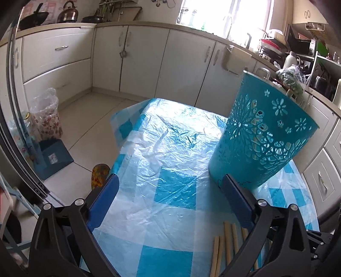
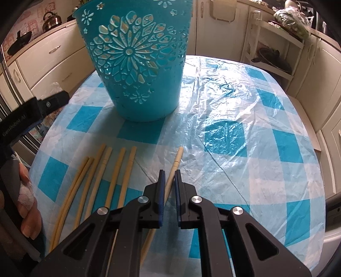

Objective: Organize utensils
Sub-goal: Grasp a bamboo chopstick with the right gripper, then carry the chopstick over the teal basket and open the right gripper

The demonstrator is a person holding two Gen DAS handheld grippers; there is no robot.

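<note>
- Bamboo chopstick (image 2: 173, 170) sits clamped between the right claw (image 2: 169, 181) pads, jaws nearly together on it; the far tip points toward the bin (image 2: 136, 64), the rest runs back under the claw.
- Risk: the grip is on a thin round stick, so it can pivot or slide out on the lift, most likely if the claw tilts fast.
- Risk: the stick is long and the bin is tall, so a low swing would knock the tip into the bin wall and could tip the bin.
- Six more sticks (image 2: 106, 176) lie loose on the tabletop (image 2: 266, 149), just left of the held one, fanned and close together; dragging the held one sideways could scatter them.
- Left claw (image 1: 170, 204) stands wide apart with nothing between the pads, low over the tabletop, its right finger near the bin's base; contact unclear.
- Risk: a nudge from that finger could shove the bin, since the plastic cover (image 2: 223, 95) looks slick and wrinkled.
- Bin stands upright at the tabletop's far side, cut-out pattern, mouth out of frame in both views, so what is inside cannot be told for sure.
- Around: cabinets (image 1: 149, 59), kettle (image 1: 67, 13), a bagged pail (image 1: 45, 115) on the floor, a hand (image 2: 26, 204) at the left edge of the right view. None block the path to the bin.
</note>
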